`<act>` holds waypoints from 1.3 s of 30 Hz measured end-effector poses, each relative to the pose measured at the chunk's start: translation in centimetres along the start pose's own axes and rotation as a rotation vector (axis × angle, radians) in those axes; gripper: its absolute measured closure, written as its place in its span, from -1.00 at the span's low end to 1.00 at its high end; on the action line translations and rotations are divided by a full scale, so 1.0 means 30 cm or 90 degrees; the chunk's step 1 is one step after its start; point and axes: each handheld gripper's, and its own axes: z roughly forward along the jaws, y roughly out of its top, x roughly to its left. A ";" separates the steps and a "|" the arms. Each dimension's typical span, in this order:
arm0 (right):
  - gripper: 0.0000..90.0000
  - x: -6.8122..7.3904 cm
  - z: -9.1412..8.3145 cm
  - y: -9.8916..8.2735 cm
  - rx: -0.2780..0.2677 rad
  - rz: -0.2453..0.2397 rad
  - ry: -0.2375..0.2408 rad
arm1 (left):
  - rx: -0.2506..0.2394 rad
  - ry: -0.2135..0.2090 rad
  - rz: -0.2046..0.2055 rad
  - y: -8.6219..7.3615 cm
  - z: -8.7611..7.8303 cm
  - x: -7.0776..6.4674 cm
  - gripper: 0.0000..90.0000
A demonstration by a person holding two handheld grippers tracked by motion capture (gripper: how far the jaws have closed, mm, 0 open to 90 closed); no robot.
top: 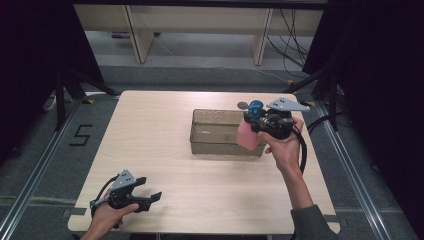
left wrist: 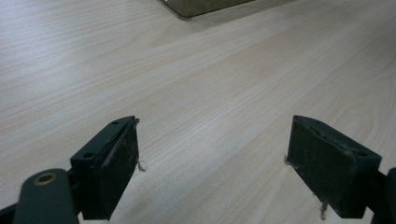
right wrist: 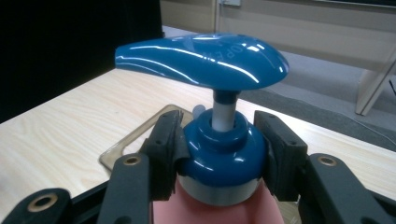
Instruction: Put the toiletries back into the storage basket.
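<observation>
A pink pump bottle [top: 246, 135] with a blue pump head [right wrist: 201, 58] hangs above the right end of a clear brownish bin [top: 216, 133]. My right gripper [top: 256, 122] is shut on the bottle's blue collar [right wrist: 218, 154], its pads [right wrist: 168, 140] pressed to both sides. The bottle stands upright in the grip. My left gripper [top: 152, 191] rests low over the table's front left part, open, with bare wood between its pads [left wrist: 116, 163]. The bin's corner [left wrist: 196, 8] lies far ahead of it.
The wooden table [top: 165, 150] has free room left of and in front of the bin. A small dark round object [top: 242, 105] lies behind the bin. Black stands and cables flank the table; shelving legs stand on the floor beyond.
</observation>
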 end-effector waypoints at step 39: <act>0.19 -0.139 0.218 -0.115 0.041 0.046 -0.054 | 0.004 -0.002 0.004 0.000 -0.002 0.002 -0.65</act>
